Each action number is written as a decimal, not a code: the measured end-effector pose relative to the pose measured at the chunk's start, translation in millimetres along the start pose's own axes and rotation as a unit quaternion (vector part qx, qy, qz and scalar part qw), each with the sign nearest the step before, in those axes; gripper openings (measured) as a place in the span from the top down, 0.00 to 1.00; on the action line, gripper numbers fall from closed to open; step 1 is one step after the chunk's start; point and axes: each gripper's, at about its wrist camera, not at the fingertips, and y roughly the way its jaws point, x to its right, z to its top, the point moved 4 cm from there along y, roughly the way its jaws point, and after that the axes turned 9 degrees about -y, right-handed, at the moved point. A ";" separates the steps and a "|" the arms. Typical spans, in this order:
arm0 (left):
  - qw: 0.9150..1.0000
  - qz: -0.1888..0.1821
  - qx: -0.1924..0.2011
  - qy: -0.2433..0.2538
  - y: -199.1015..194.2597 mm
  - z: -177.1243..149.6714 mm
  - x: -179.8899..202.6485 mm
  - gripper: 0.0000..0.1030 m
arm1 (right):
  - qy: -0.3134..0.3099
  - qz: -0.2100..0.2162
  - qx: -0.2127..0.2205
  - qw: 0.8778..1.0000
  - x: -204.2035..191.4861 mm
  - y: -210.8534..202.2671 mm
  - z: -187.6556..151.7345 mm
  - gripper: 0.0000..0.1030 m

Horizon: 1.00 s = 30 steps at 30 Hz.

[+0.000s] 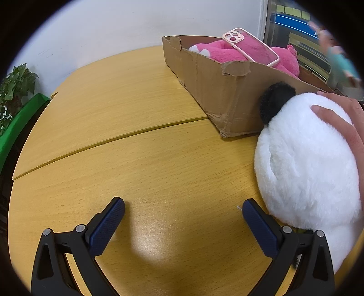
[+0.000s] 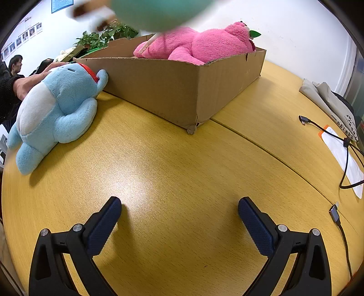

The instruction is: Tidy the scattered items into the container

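Note:
A cardboard box (image 1: 218, 91) stands on the wooden table and holds a pink plush (image 1: 218, 51) with a pink phone case (image 1: 252, 46) lying on it. The box (image 2: 182, 88) and pink plush (image 2: 200, 44) also show in the right wrist view. A white and black plush (image 1: 304, 159) lies by the box's near corner, with a bare hand (image 1: 341, 118) resting on it. My left gripper (image 1: 183, 208) is open and empty, its right finger touching that plush. A light blue plush (image 2: 56, 111) lies left of the box. My right gripper (image 2: 179, 207) is open and empty over bare table.
A black cable (image 2: 345, 145), a white paper slip (image 2: 343, 157) and a grey bag (image 2: 329, 104) lie at the table's right. A potted plant (image 1: 16, 91) stands at the far left. A blurred teal object (image 2: 157, 11) hangs above the box. A person's arm (image 2: 25, 84) reaches to the blue plush.

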 end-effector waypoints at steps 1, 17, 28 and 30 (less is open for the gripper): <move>1.000 0.000 0.000 0.000 0.0 0.2 0.0 0.00 | 0.000 0.000 0.000 1.000 0.0 -0.1 -0.1 0.00; 1.000 0.000 0.000 0.000 1.6 2.8 -2.4 0.00 | -0.001 0.000 0.000 1.000 0.3 0.0 -0.2 0.00; 1.000 0.001 0.000 0.000 -1.1 -1.5 -7.8 0.00 | -0.001 0.001 0.000 1.000 0.4 -0.1 -0.2 0.00; 1.000 0.001 0.000 0.000 -1.1 -1.5 -7.8 0.00 | -0.001 0.001 0.000 1.000 0.6 -0.1 -0.2 0.00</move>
